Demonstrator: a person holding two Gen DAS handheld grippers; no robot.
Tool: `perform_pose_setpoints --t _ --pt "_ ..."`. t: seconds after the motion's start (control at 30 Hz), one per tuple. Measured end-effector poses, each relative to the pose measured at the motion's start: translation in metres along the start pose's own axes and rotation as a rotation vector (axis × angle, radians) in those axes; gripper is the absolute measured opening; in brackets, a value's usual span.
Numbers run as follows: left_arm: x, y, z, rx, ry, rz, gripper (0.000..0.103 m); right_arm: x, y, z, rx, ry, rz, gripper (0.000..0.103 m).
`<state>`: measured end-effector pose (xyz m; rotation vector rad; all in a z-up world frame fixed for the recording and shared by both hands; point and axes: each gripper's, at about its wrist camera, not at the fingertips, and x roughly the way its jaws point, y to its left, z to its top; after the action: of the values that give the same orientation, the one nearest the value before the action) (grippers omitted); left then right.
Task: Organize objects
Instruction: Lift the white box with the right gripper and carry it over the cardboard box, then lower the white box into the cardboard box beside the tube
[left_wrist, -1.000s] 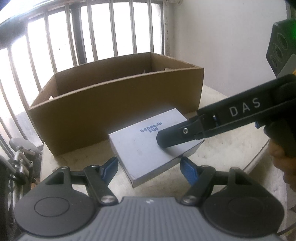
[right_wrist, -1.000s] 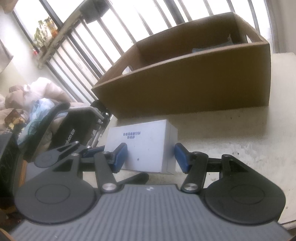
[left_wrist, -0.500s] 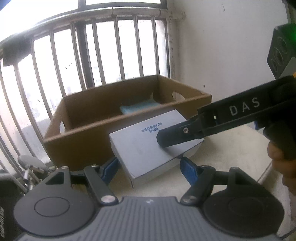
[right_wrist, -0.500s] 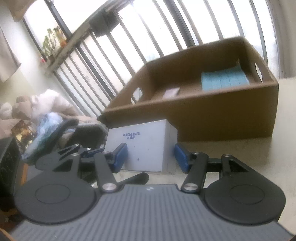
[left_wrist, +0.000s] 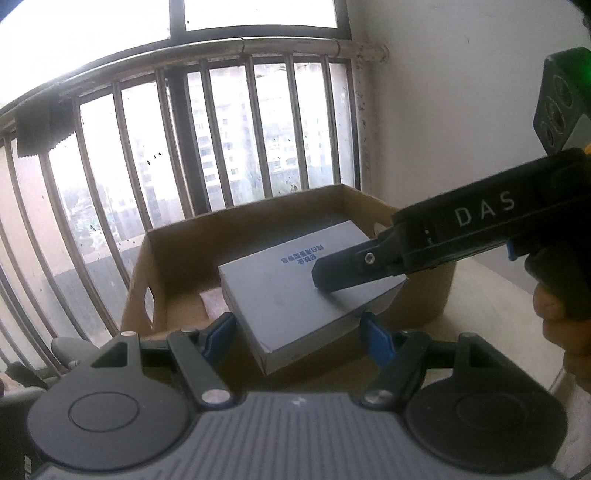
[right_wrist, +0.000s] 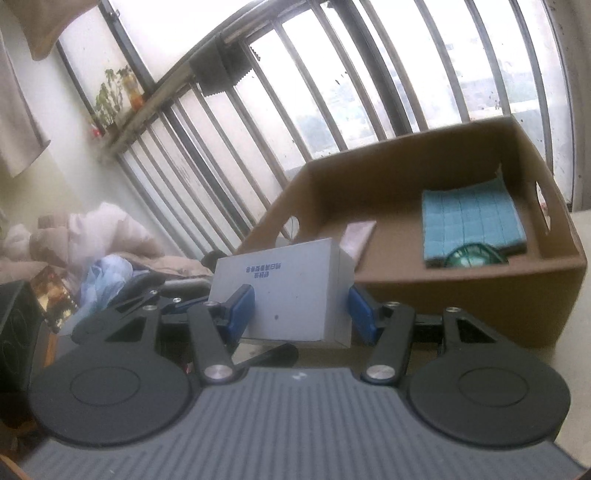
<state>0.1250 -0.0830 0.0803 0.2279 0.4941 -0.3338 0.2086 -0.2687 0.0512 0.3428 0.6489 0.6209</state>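
the white box (left_wrist: 291, 295) hangs in the air above the near wall of the cardboard box (left_wrist: 173, 240), gripped from two sides at once. the left gripper (left_wrist: 299, 332) holds it across one end, its blue pads (left_wrist: 373, 338) pressed to the box's short sides with the jaws fairly wide. the right gripper (right_wrist: 301, 308) clamps the other end at a middling width, blue pads (right_wrist: 242, 306) flat against the sides; in the left wrist view its black finger lies over the box's top corner, and part of a hand (left_wrist: 561, 325) shows behind its handle. the printed lettering on the lid reads upside down in both views. inside the cardboard box lie a blue gridded pad (right_wrist: 472, 221), a small pale card (right_wrist: 358, 232) and a greenish round thing (right_wrist: 472, 256) too blurred to name. the cardboard box stands on a pale table (right_wrist: 580, 332) before a barred window (left_wrist: 236, 140).
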Motion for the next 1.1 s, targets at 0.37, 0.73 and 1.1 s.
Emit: perform_pose_setpoints --t 0.37,0.73,1.1 --pt "0.055 0.03 0.042 -0.01 0.0 0.007 0.075 0.032 -0.005 0.056 -0.009 0.027 -0.017 0.056" --pt "0.158 0.07 0.081 -0.027 0.233 -0.073 0.075 0.111 -0.057 0.111 0.083 0.201 -0.054 0.056" --pt "0.256 0.083 0.093 -0.073 0.536 -0.198 0.075 0.175 -0.113 0.118 0.207 0.396 -0.143 0.056"
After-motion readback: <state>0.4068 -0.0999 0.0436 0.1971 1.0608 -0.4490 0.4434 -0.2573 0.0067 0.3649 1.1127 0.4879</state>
